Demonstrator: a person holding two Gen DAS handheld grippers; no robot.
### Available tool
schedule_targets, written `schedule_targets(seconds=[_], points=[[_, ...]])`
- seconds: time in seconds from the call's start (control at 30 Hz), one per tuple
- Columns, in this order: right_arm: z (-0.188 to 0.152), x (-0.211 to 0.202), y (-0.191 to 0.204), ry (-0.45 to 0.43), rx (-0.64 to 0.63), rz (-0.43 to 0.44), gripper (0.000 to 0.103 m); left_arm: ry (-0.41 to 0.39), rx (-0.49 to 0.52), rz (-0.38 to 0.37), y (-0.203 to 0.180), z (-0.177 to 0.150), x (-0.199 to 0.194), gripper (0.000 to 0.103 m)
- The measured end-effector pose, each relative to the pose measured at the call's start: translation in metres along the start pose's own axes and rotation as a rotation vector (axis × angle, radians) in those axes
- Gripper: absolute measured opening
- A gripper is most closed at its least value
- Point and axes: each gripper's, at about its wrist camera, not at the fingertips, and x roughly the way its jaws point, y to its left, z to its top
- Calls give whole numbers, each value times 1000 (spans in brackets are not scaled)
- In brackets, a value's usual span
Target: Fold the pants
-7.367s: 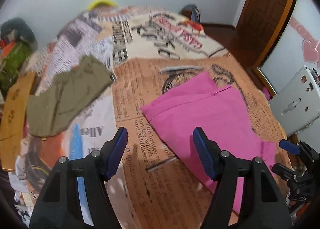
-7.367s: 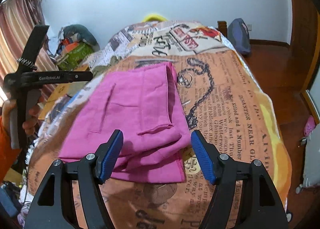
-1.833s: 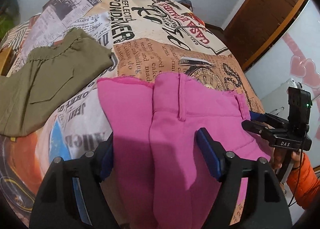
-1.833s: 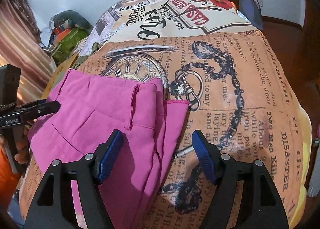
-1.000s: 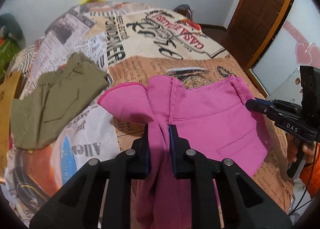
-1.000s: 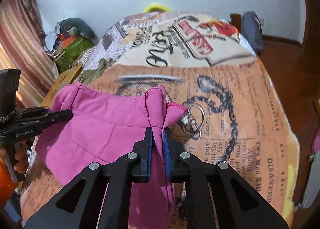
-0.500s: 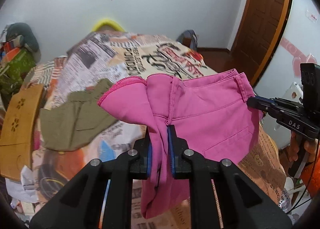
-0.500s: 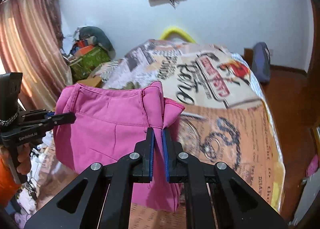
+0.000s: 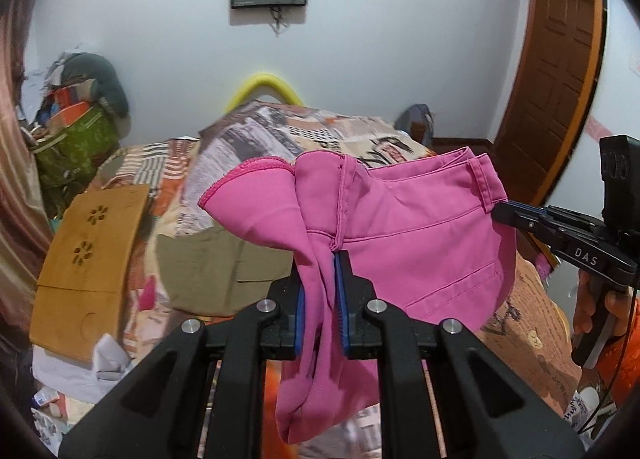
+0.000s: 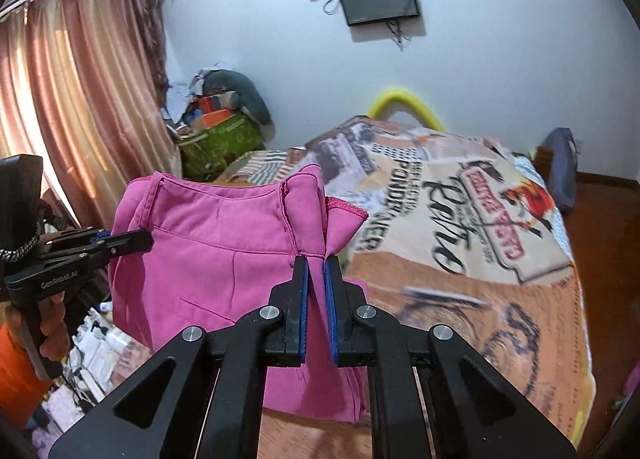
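The pink pants (image 9: 420, 227) hang in the air above the bed, stretched between both grippers. My left gripper (image 9: 320, 259) is shut on bunched pink fabric at one end of the waistband. My right gripper (image 10: 316, 263) is shut on the other end of the pink pants (image 10: 208, 255). In the left wrist view the right gripper (image 9: 504, 215) pinches the waistband corner with a belt loop. In the right wrist view the left gripper (image 10: 140, 239) holds the far pink edge. The lower part of the pants droops below the jaws.
The bed (image 10: 460, 251) with a newspaper-print cover lies below. Olive green pants (image 9: 212, 271) lie on it at the left. A wooden board (image 9: 92, 259) leans at the bed's left side. Clutter and a curtain (image 10: 80, 107) stand at the left; a wooden door (image 9: 560, 71) at the right.
Both grippers closed on the pants' waistband about a second ago and have lifted the pants off the bed. Both have risen further in the last half second.
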Motion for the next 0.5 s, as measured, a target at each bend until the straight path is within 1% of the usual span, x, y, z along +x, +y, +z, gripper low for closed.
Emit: schedule_targets(seconds=[0.23,0.5], points=[[20,38,25,4,-34,42,7,-7,-50,47,46,6,5,13],[44,88,34,29,-41,60,7,-8,-83,71,91,25,32,13]])
